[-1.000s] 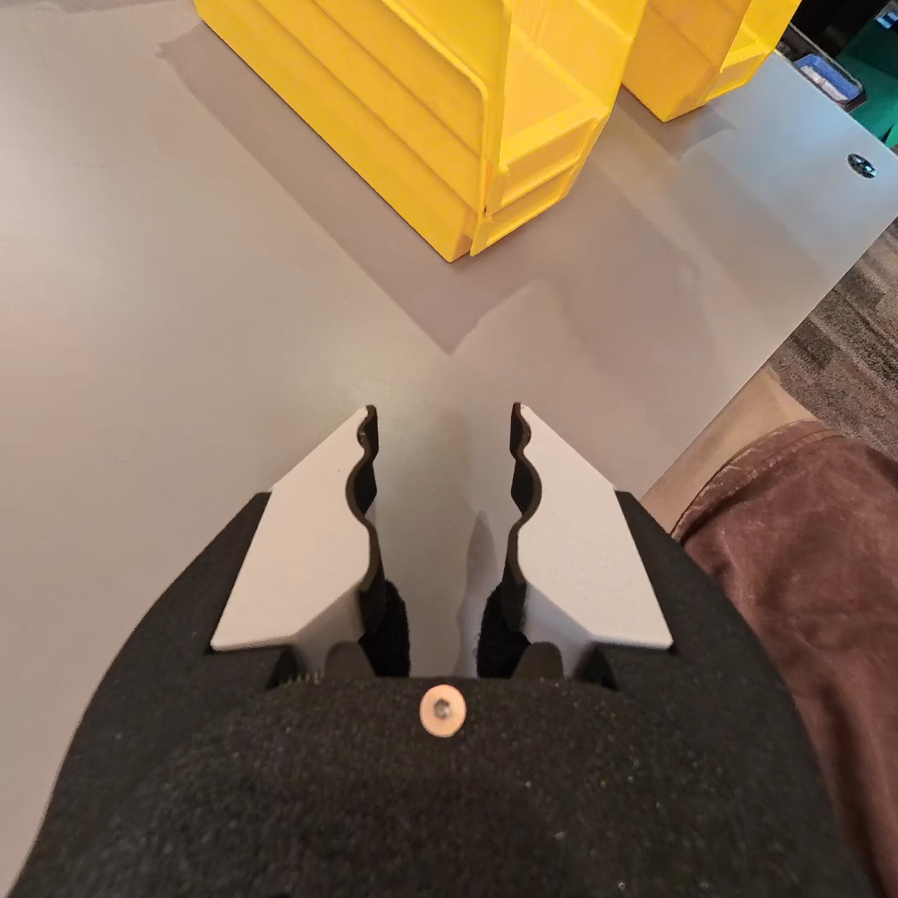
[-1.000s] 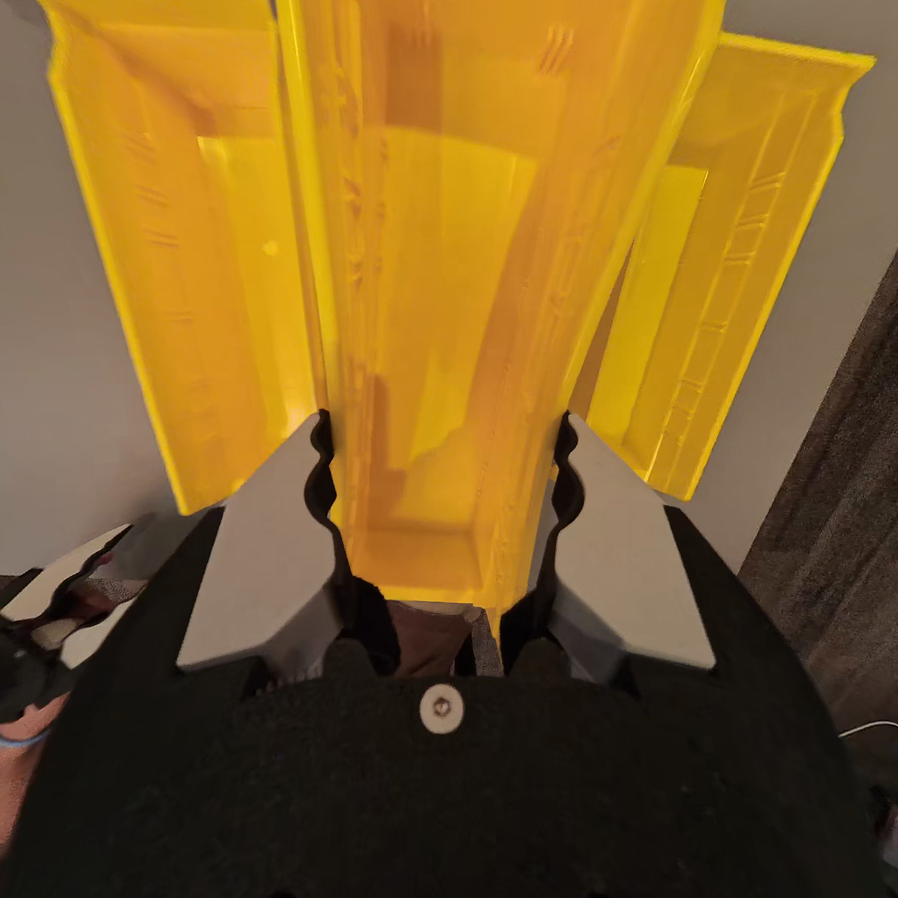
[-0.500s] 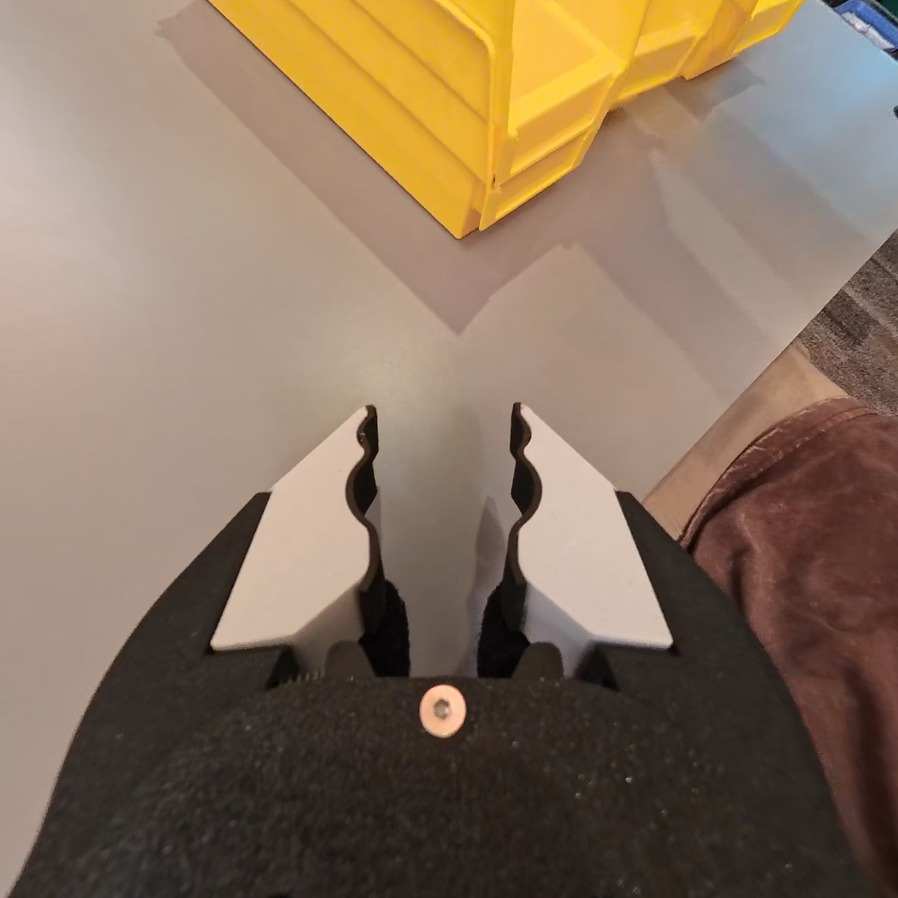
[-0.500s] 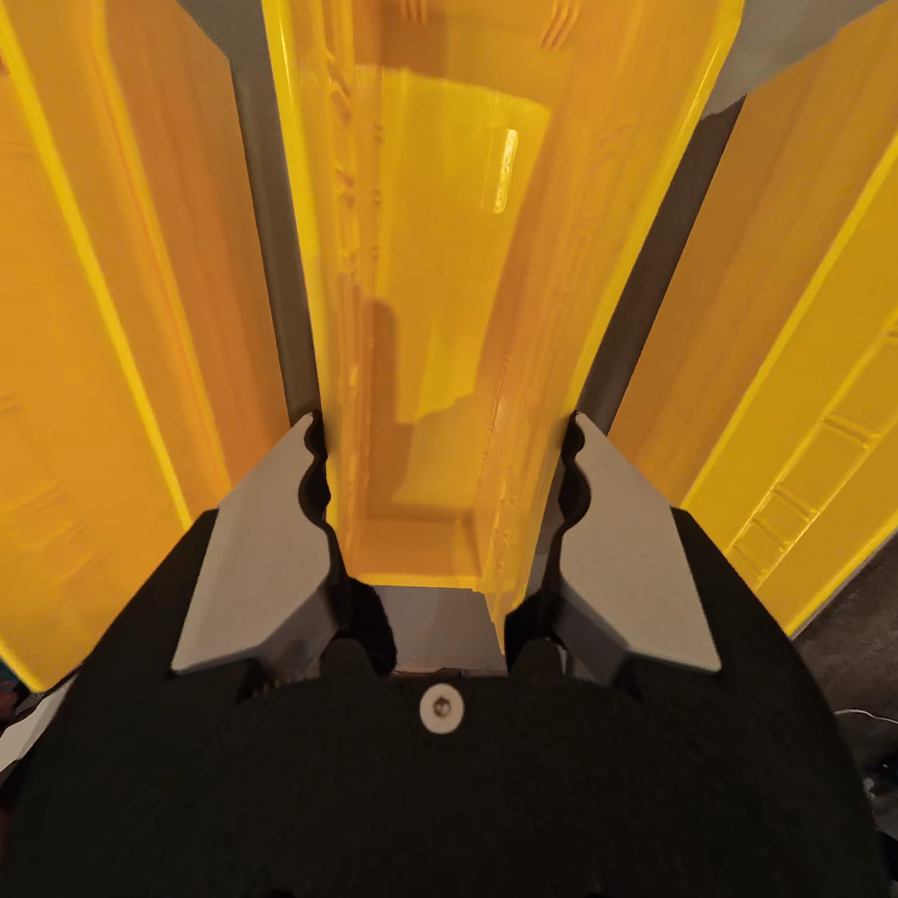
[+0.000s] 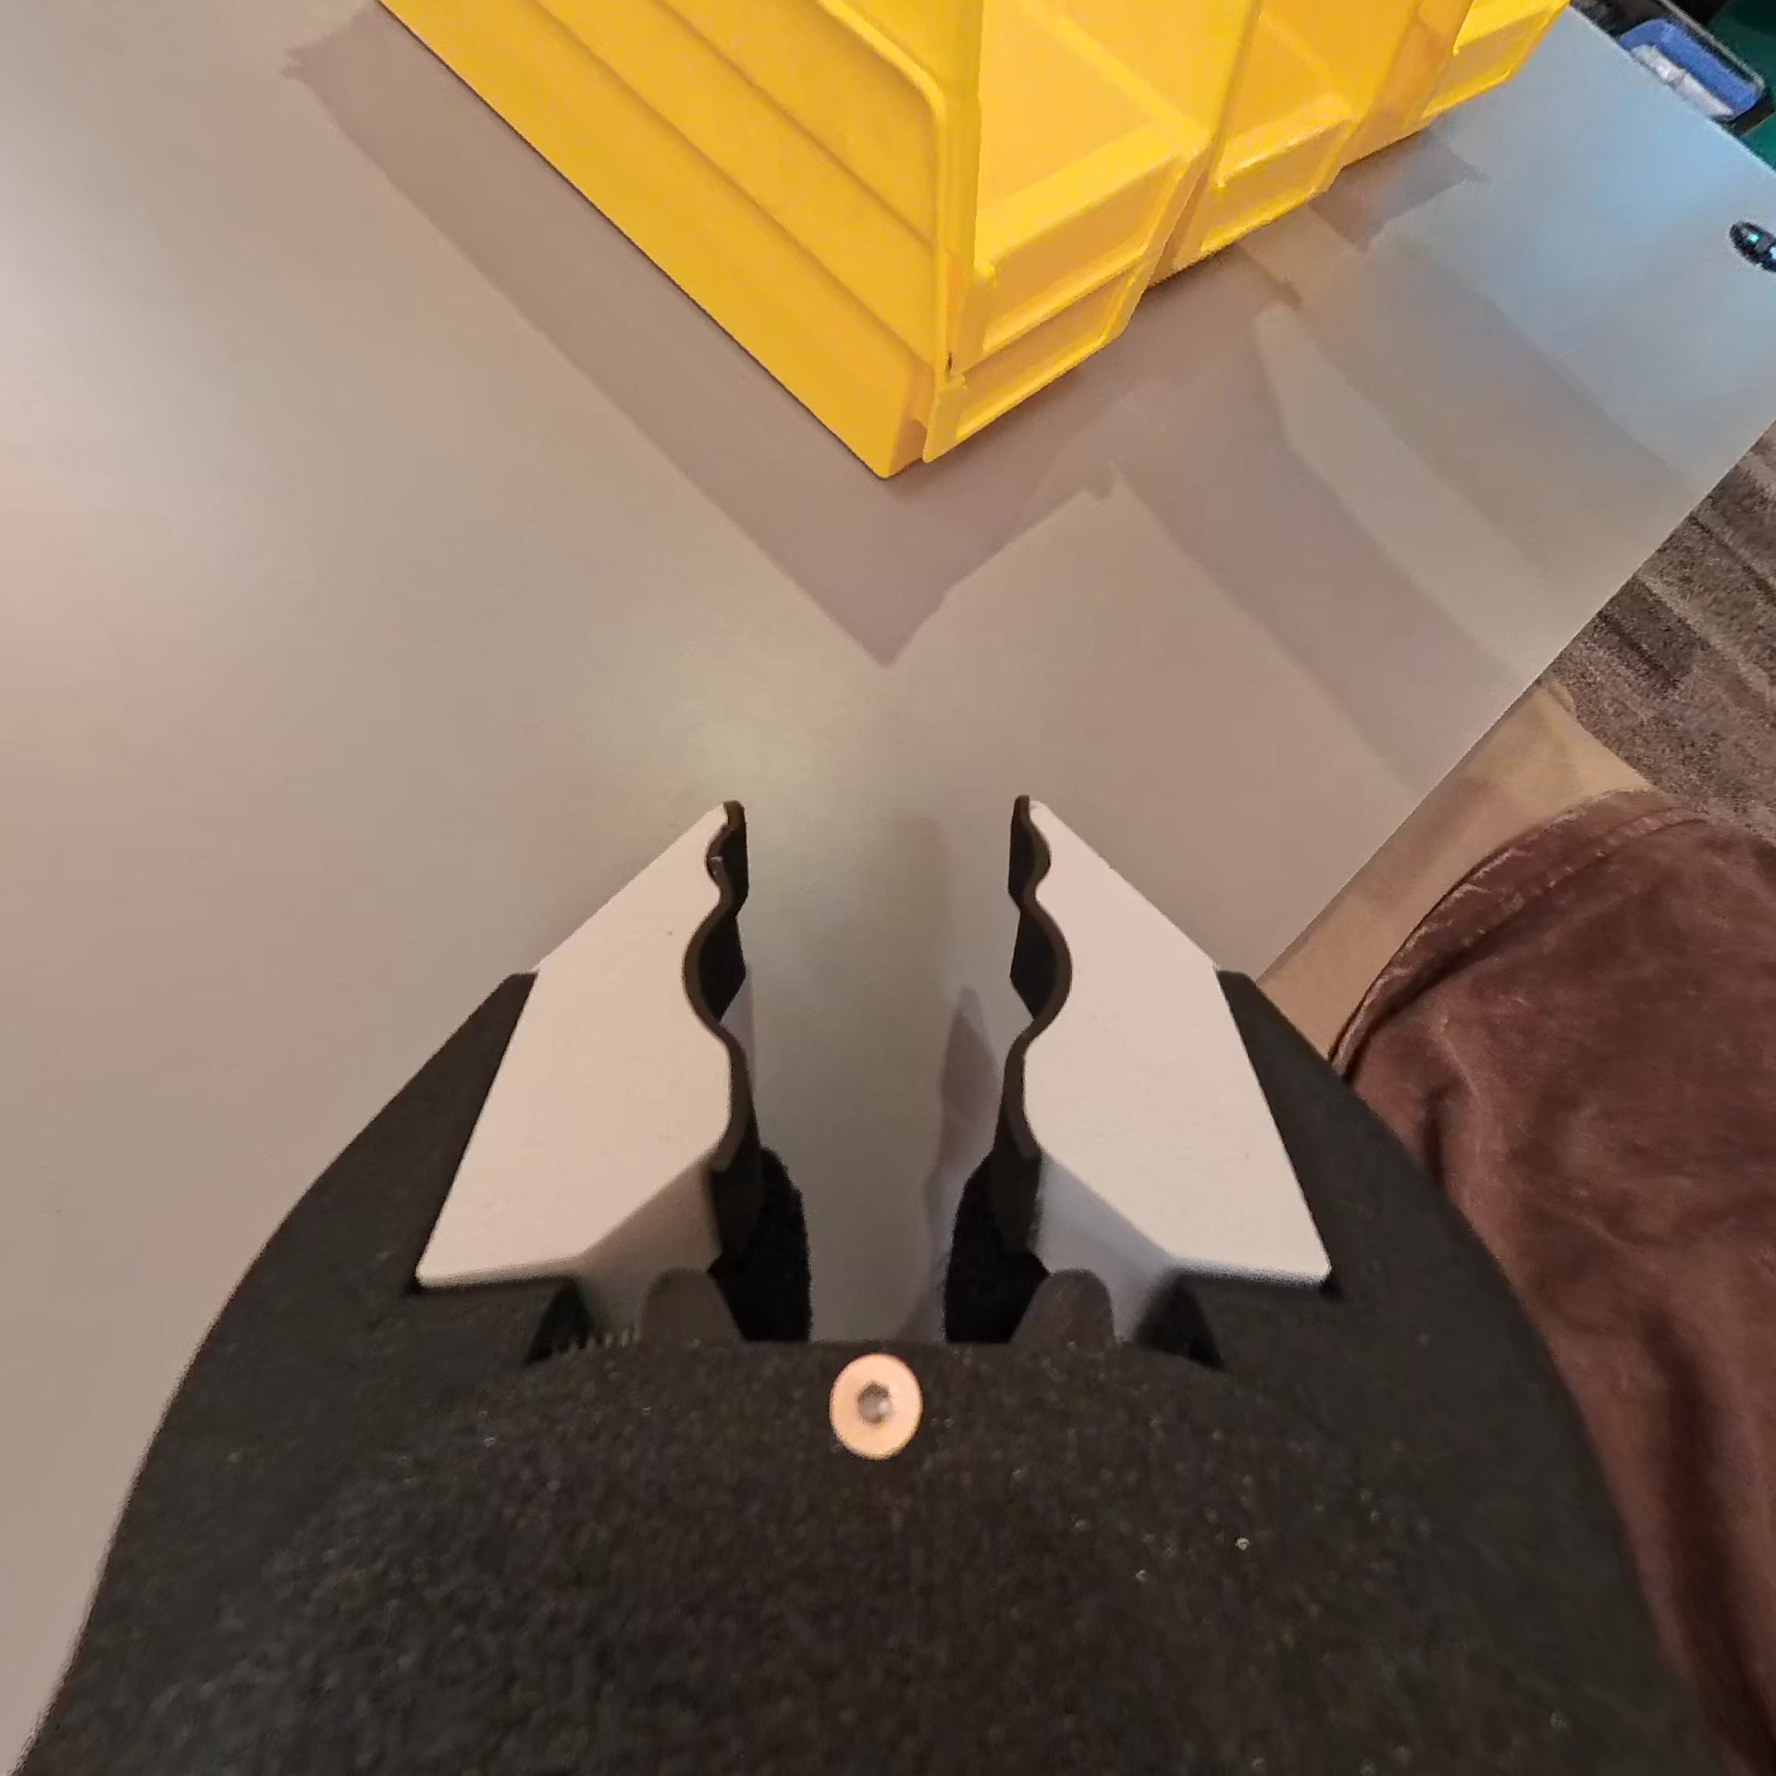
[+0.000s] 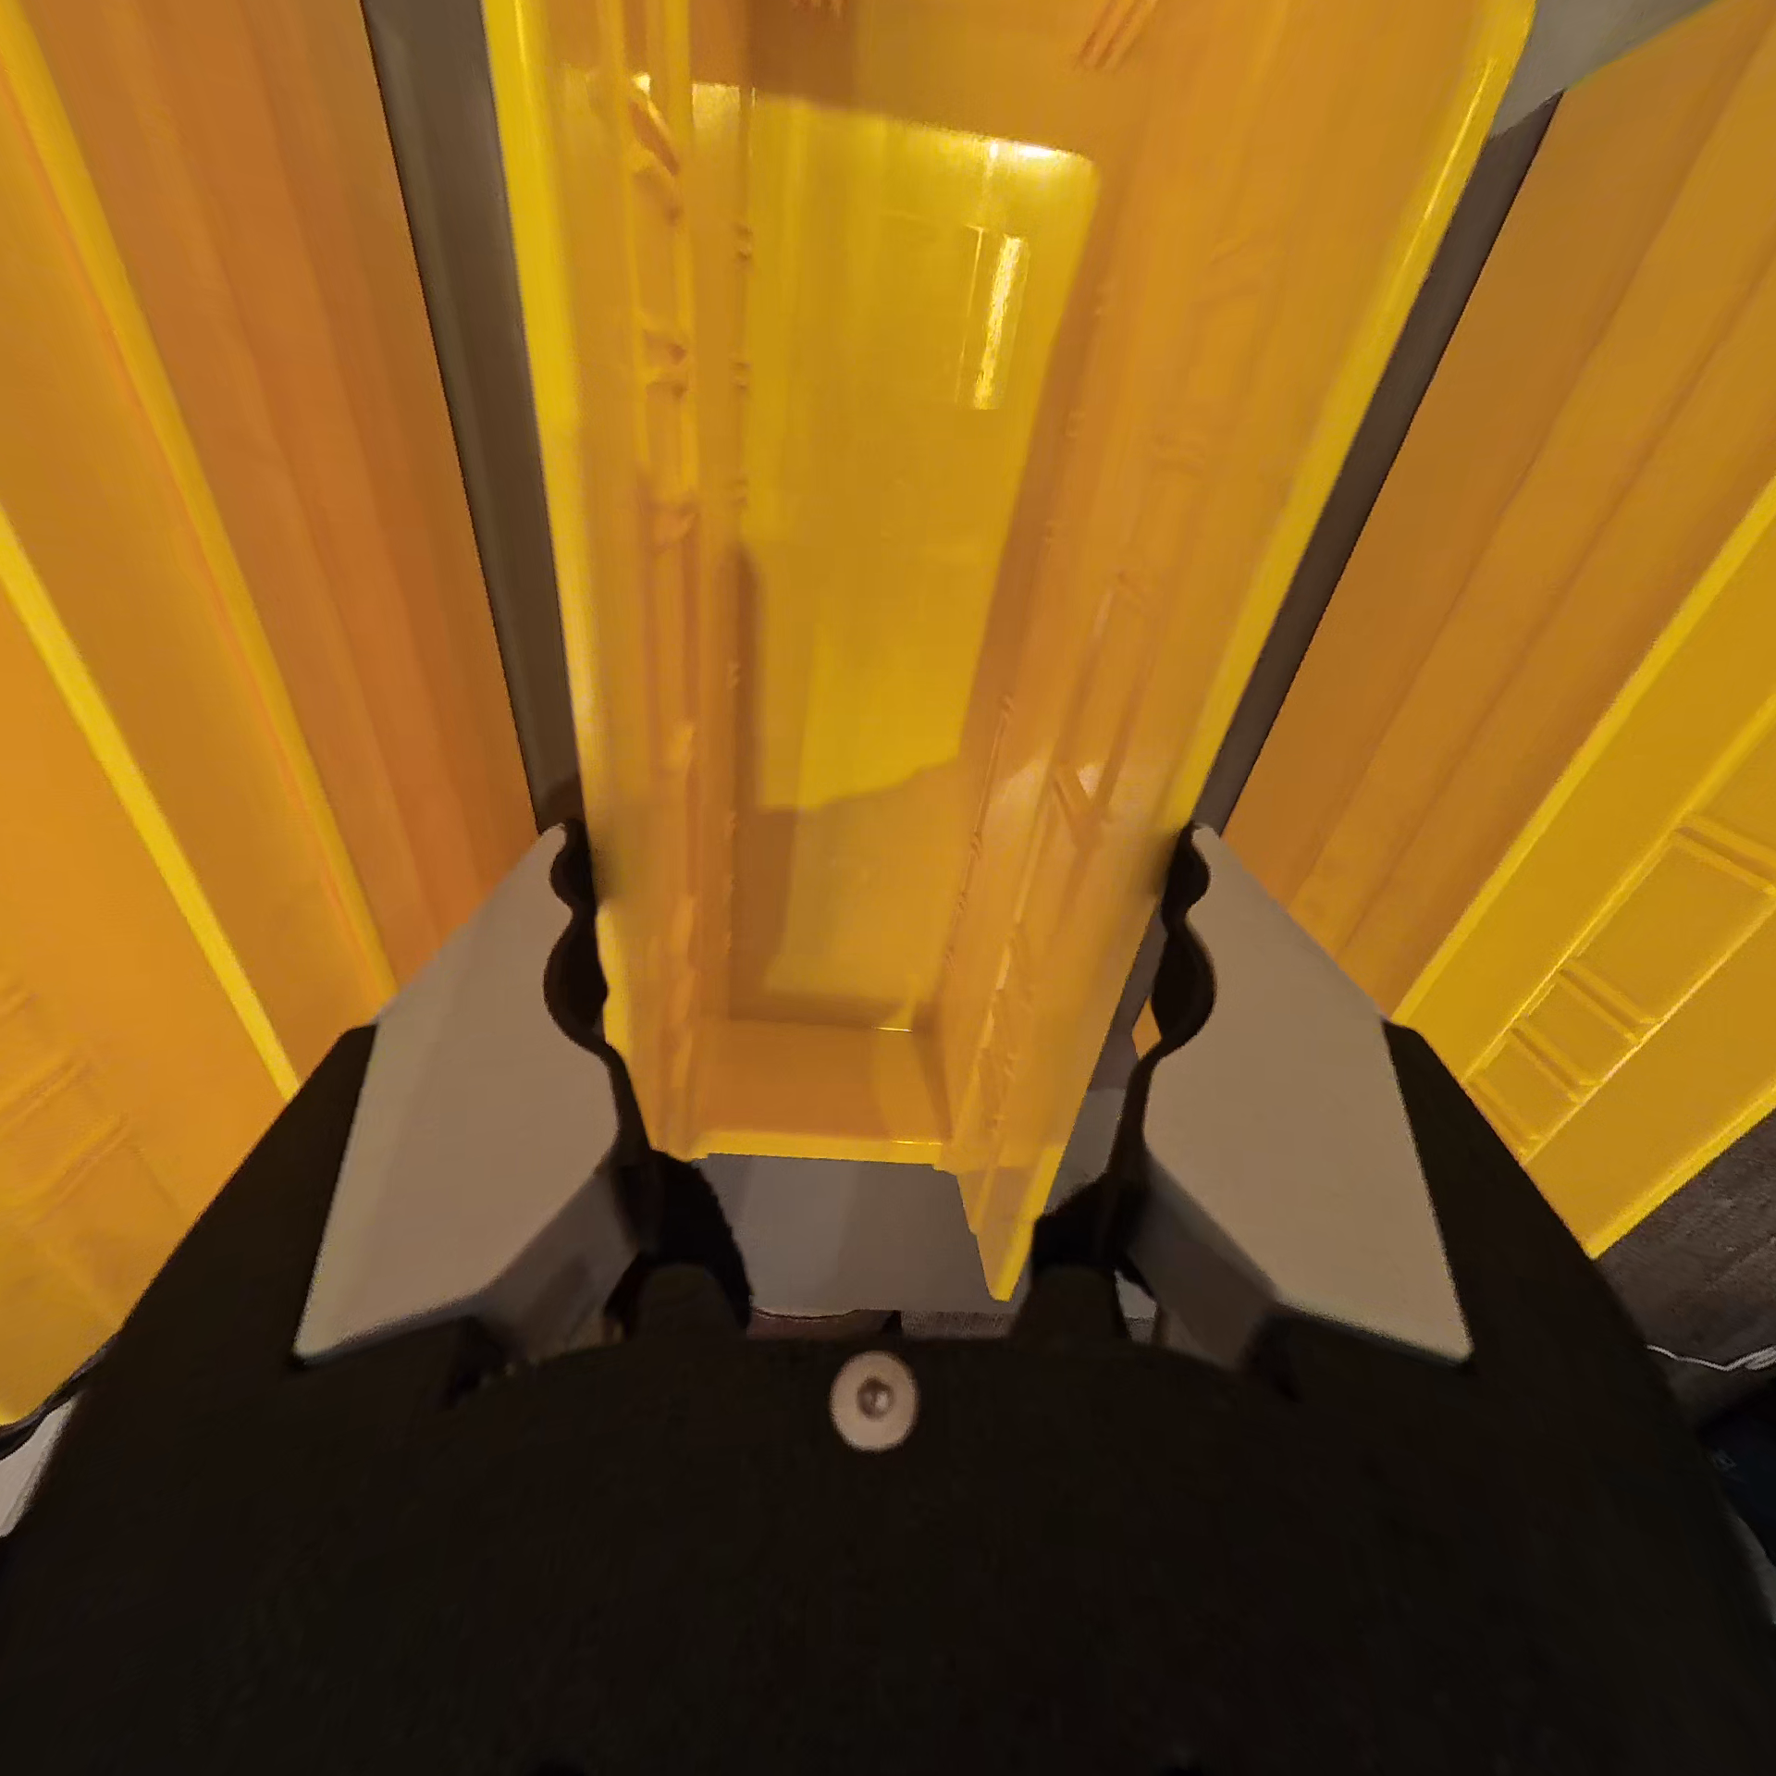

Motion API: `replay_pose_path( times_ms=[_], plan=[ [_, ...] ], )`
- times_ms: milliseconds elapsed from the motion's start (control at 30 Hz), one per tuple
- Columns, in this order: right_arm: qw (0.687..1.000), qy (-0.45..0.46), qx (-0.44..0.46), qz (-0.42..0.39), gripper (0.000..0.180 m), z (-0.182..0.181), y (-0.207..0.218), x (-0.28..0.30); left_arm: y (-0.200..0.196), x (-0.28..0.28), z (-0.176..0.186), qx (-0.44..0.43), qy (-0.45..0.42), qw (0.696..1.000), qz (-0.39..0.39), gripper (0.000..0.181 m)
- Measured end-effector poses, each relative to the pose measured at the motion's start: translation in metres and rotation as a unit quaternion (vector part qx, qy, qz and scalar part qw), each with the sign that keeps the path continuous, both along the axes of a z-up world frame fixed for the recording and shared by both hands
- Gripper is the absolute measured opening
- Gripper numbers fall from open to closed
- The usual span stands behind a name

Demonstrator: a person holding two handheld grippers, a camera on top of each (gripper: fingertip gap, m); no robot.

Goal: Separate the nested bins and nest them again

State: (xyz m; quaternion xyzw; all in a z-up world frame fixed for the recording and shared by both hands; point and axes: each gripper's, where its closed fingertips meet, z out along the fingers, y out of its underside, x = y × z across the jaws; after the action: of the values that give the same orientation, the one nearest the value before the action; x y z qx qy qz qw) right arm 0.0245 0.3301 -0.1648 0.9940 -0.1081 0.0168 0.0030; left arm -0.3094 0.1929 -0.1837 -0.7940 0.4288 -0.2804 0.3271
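Observation:
My right gripper [image 6: 879, 836] is shut across the near end of a yellow bin [image 6: 865, 481], one finger on each side wall. It holds the bin between two other yellow bins, one on the left [image 6: 192, 577] and one on the right [image 6: 1538, 673]. I cannot tell whether the held bin rests on the table. In the left wrist view, a nested stack of yellow bins [image 5: 817, 192] stands at the top, with more yellow bins [image 5: 1278, 144] close on its right. My left gripper [image 5: 876, 807] is open and empty, well short of the stack.
The grey table [image 5: 288, 577] spreads to the left of my left gripper. Its edge runs diagonally at the right, with carpet [image 5: 1682, 625] beyond. A person's brown-clad leg [image 5: 1586, 1153] is at the right. Narrow strips of table [image 6: 452, 384] show between the bins.
My right gripper has brought its bin down and in between the two other bins, which now fill both sides of its view. My left gripper has stayed open and barely moved.

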Motion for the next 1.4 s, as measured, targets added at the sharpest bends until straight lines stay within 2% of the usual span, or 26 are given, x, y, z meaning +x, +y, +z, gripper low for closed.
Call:
replay_pose_path(
  times_ms=[67,167,267,367,433,533,667,733,800,867,933,1033,1133,1267,1400],
  plan=[
    [1.000,-0.002,0.012,0.003,0.122,0.000,0.001,0.001,0.003,-0.001,0.003,0.001,-0.007,1.000,0.007,0.053],
    [0.998,-0.015,0.051,0.024,0.121,0.014,0.007,0.006,0.006,-0.004,0.007,0.004,-0.017,1.000,0.020,0.058],
    [0.990,-0.018,0.128,0.062,0.118,0.046,0.012,0.008,0.012,-0.007,0.007,-0.020,-0.027,0.998,0.054,0.070],
    [0.969,-0.003,0.228,0.095,0.119,0.081,-0.002,0.000,0.015,-0.007,0.001,-0.044,-0.018,0.996,0.069,0.092],
    [0.944,0.013,0.311,0.107,0.119,0.099,-0.028,-0.011,0.016,0.002,0.007,-0.065,-0.032,0.995,0.074,0.107],
    [0.900,-0.033,0.425,0.095,0.118,0.104,-0.080,-0.015,0.012,0.030,0.019,-0.113,-0.031,0.991,0.062,0.112],
    [0.857,-0.065,0.509,0.055,0.109,0.088,-0.153,-0.042,0.034,0.081,0.038,-0.111,0.050,0.992,0.038,0.120],
    [0.838,-0.011,0.542,0.059,0.105,0.079,-0.180,-0.074,0.059,0.106,0.053,-0.100,0.090,0.989,0.053,0.119],
    [0.825,0.012,0.562,0.055,0.097,0.070,-0.199,-0.088,0.086,0.130,0.068,-0.087,0.131,0.985,0.076,0.117],
    [0.813,0.049,0.574,0.083,0.093,0.073,-0.203,-0.105,0.108,0.157,0.082,-0.098,0.150,0.979,0.096,0.120],
    [0.817,0.049,0.563,0.112,0.093,0.063,-0.200,-0.112,0.135,0.173,0.089,-0.080,0.194,0.970,0.122,0.122],
    [0.837,0.030,0.530,0.131,0.092,0.029,-0.194,-0.114,0.154,0.186,0.075,-0.124,0.250,0.947,0.159,0.129],
    [0.839,0.083,0.522,0.130,0.094,0.027,-0.190,-0.125,0.162,0.197,0.060,-0.183,0.262,0.926,0.204,0.132],
    [0.837,0.086,0.527,0.119,0.091,0.029,-0.190,-0.115,0.169,0.196,0.045,-0.199,0.290,0.904,0.244,0.126],
    [0.838,0.093,0.526,0.111,0.088,0.029,-0.188,-0.108,0.175,0.199,0.049,-0.204,0.298,0.901,0.239,0.104]
  ],
)
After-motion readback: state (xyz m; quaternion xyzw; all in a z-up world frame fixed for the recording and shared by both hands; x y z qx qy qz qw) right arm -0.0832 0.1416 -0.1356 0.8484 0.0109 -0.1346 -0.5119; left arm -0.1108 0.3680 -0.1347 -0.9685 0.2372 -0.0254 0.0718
